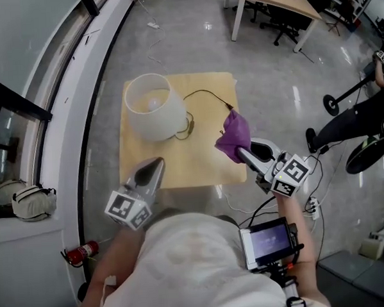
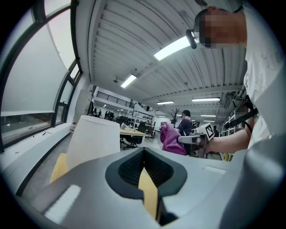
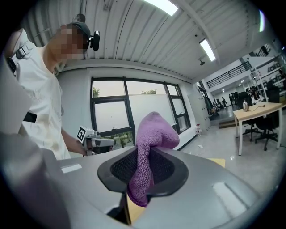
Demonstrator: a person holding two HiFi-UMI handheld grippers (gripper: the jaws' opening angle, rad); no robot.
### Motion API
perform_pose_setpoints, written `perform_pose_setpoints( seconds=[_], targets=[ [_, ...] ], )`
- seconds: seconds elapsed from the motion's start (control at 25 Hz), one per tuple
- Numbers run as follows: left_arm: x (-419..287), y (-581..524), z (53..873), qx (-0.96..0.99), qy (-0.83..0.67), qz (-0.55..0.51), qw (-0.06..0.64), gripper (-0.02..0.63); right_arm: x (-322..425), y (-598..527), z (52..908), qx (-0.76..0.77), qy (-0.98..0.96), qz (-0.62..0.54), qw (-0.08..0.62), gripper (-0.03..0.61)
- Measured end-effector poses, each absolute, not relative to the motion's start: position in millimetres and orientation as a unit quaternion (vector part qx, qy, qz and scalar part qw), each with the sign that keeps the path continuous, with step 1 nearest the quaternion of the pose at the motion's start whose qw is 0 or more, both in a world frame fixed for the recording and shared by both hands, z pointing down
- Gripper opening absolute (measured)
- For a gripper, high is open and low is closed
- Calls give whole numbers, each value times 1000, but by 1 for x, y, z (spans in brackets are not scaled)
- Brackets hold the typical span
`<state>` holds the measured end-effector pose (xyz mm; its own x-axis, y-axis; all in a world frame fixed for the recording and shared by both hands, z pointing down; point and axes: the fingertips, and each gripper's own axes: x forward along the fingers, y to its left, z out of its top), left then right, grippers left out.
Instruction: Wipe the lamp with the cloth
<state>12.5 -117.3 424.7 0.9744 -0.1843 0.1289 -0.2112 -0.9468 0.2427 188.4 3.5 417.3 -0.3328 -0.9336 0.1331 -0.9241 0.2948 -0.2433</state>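
The right tongs [image 1: 242, 151] are clamping a purple terry cloth [image 1: 234, 135]; the left tongs [image 1: 155, 164] are sitting together, holding nothing. A square pale wooden surface [image 1: 205, 165] is carrying the white fabric-shaded table lamp [image 1: 154, 107]. The cloth is hanging to the lamp's right, apart from it, and the left tongs are pointing at the lamp from the front. To wipe well, I would be laying the cloth's loose fold flat on the shade and pressing lightly, so the lamp is not tipping.

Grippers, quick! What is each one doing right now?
Left gripper: closed, empty.
Right gripper: closed on the fuzzy purple cloth.
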Motion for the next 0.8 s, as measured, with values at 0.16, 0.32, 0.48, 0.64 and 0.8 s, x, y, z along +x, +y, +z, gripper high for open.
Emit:
perform_pose_setpoints(
  seconds=[0.16, 0.32, 0.48, 0.64, 0.8],
  targets=[
    [27, -100, 420, 986, -107, 46, 120, 0, 179, 13, 435, -565, 813, -142, 7, 83],
    [42, -76, 419, 985, -119, 40, 116, 0, 175, 26, 442, -554, 822, -134, -5, 83],
    [45, -53, 425, 983, -131, 39, 120, 0, 171, 42, 445, -543, 830, -128, -16, 81],
    [42, -46, 427, 982, -140, 37, 124, 0, 168, 43, 443, -541, 832, -123, -21, 80],
    [41, -40, 428, 981, -145, 35, 122, 0, 166, 45, 443, -538, 834, -119, -20, 80]
  ],
)
